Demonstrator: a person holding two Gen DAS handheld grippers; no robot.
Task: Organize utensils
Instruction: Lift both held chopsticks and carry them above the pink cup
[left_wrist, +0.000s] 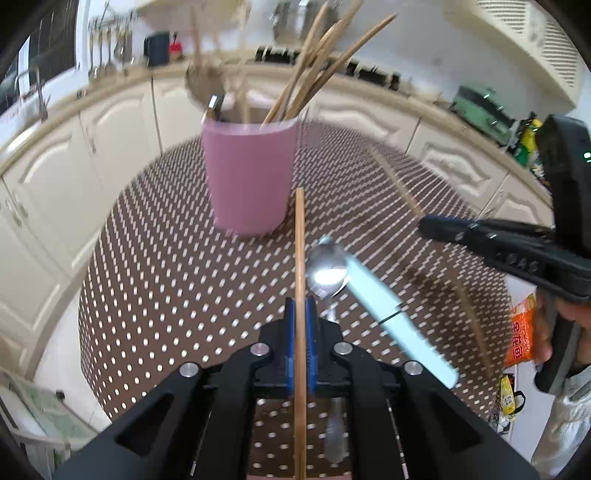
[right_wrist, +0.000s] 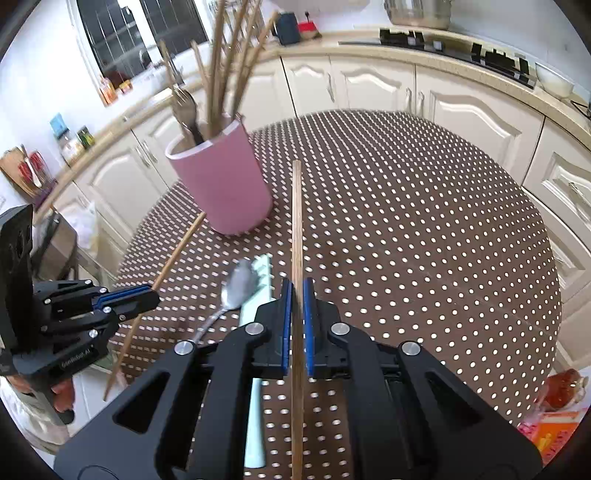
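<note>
My left gripper and right gripper jaws each clamp one chopstick mid-shaft above the counter, near the pink cup. Light, stiff, slippery wood; grip centrally.

Wrist views, downward, sharing pink cup

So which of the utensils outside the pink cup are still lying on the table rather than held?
The metal spoon and the pale green utensil beside it lie on the table; the two loose chopsticks are each clamped in a gripper.
</note>
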